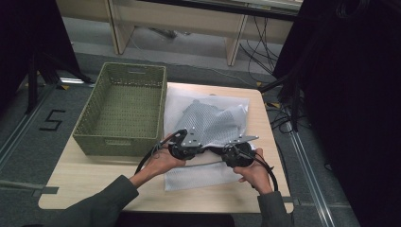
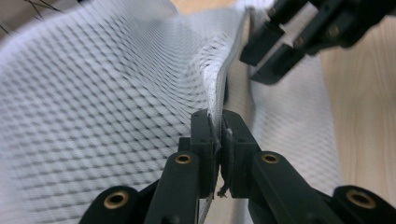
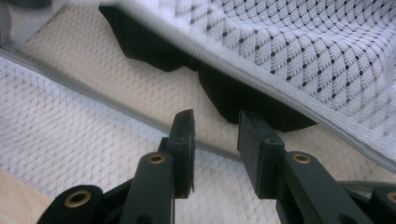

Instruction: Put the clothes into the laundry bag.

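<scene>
The white mesh laundry bag (image 1: 208,127) lies at the right half of the wooden table (image 1: 94,175), beside the green basket (image 1: 124,109). The left gripper view shows the left gripper (image 2: 218,122) pinching the bag's raised hem. The right gripper view shows the right gripper (image 3: 215,125) narrowly apart, gripping nothing, above the lower layer.
</scene>
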A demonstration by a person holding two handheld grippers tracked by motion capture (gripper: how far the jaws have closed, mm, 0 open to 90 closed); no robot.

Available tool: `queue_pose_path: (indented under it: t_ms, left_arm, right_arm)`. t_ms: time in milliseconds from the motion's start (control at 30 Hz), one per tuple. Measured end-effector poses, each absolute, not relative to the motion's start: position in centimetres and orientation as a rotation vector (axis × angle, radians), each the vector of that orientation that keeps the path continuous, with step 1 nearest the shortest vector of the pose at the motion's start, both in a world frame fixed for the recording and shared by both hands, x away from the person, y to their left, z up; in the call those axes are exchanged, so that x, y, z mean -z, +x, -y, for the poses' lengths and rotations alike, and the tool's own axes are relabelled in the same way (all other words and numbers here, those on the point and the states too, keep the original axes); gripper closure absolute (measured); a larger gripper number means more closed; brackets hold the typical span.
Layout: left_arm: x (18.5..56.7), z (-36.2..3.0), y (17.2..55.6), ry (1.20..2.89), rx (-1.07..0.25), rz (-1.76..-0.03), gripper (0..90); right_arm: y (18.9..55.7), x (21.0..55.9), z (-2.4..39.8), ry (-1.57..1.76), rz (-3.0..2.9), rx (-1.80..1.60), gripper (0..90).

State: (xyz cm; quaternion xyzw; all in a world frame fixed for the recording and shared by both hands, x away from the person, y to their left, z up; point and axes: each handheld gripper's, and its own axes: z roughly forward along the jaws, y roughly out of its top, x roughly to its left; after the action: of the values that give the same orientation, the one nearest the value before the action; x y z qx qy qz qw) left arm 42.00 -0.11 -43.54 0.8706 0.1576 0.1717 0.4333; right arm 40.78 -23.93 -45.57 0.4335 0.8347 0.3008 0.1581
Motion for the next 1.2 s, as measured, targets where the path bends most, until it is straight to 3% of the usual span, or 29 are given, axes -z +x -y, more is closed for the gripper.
queue_pose_path:
  t_ms: [367,733,800,900,1100,1200]
  left_arm:
    - [44.5,0.8,40.9,2.242,-0.42,-0.317,86.4]
    - [50.6,2.4,39.9,2.41,-0.373,-0.269,87.4]
    - [50.3,2.1,40.1,2.41,-0.357,-0.277,85.9]
    - [49.5,1.7,40.2,2.336,-0.355,-0.352,76.9]
    - [47.4,0.2,39.8,2.267,-0.348,-0.434,48.2]
    - [46.2,-1.2,39.2,2.242,-0.363,-0.452,42.4]
  right_arm:
    - [38.2,43.9,25.9,1.236,-2.368,-0.874,62.3]
    - [36.2,44.5,28.7,1.323,-2.347,-0.815,61.6]
    - [36.3,44.7,28.7,1.288,-2.363,-0.81,61.4]
    - [36.2,44.7,28.6,1.292,-2.354,-0.817,60.9]
    - [36.1,44.5,29.0,1.259,-2.338,-0.826,57.7]
    - [35.9,44.5,29.0,1.285,-2.322,-0.843,56.7]
